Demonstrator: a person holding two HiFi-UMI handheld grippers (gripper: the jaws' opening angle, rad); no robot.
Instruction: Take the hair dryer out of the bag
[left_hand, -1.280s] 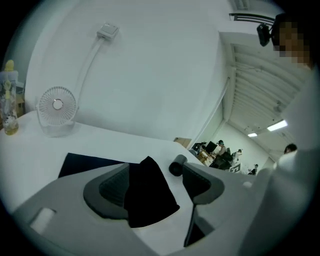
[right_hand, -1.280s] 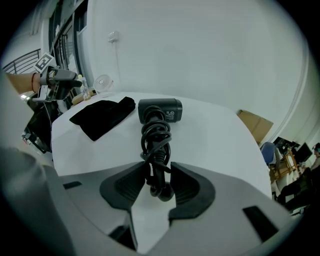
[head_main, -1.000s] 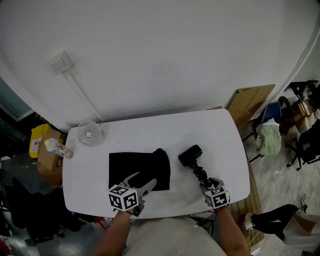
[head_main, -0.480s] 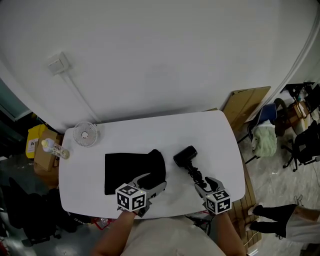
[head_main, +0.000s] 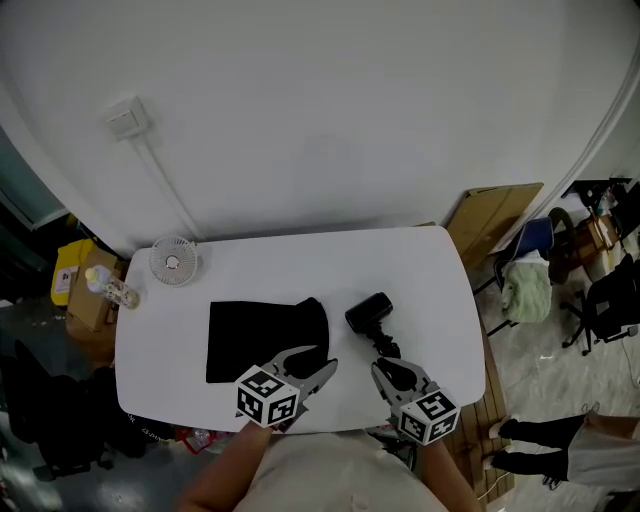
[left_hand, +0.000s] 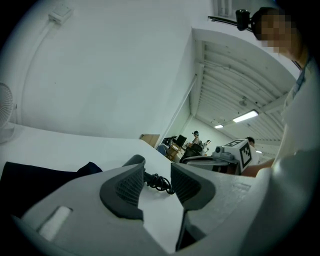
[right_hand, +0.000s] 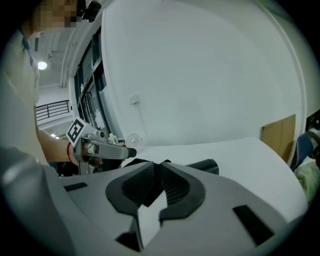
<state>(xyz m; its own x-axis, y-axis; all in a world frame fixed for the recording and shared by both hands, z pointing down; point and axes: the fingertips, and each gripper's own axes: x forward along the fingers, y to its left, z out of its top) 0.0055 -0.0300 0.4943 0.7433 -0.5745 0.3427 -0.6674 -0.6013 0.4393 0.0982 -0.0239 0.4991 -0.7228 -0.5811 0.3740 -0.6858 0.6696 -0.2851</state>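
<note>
Judging by how things lay, the job looked all but finished. The hair dryer (head_main: 368, 312) sat on the white table (head_main: 420, 270), fully clear of the black bag (head_main: 255, 338) and just to its right, with its coiled cord (head_main: 386, 346) trailing toward me. The bag lay flat and limp, with nothing in it that I could see.

My left gripper (head_main: 322, 360) hung over the near edge of the table, just beside the bag's corner. Its jaws had just been closing, yet a plain gap stood between the pads and nothing was in it; the cord showed only beyond them. My right gripper (head_main: 388, 368) hung above the cord's near end. Its jaws had just been closing too, and their tips were drawn together on nothing.

So the step in hand was, I reckoned, the let-go after the dryer was set down. The next move called for little. I would need to lift both grippers away without catching the cord, which lay close under my right one, since a snag there could drag the dryer along.
</note>
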